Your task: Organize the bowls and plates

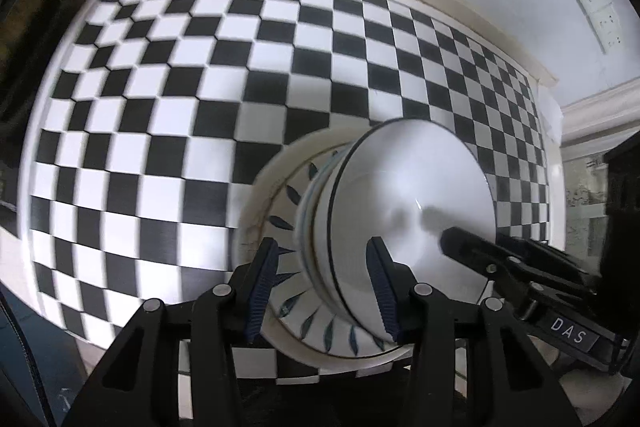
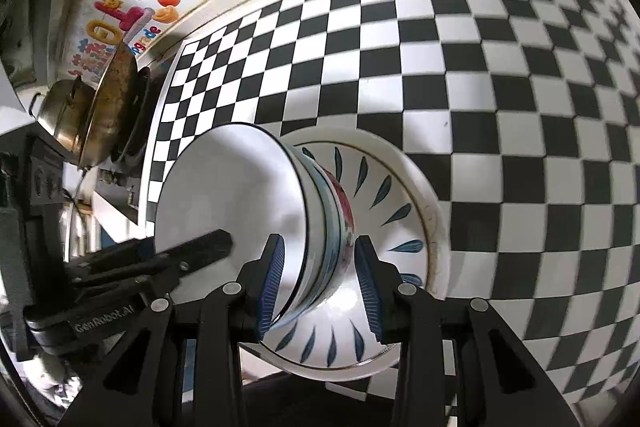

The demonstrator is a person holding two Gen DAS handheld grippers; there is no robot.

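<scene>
Bowls (image 1: 360, 227) sit stacked on your leaf-patterned plate (image 1: 280, 223); both grippers (left (image 1: 324, 287), right (image 2: 320, 283)) straddle the stack's rims part-open, contact unclear.

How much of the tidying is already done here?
Done: the bowls are nested in one stack on the leaf-patterned plate. In hand: both hand-held grippers, left and right, straddle the stack's rim. Left: putting the stack away; where cannot be seen.
</scene>
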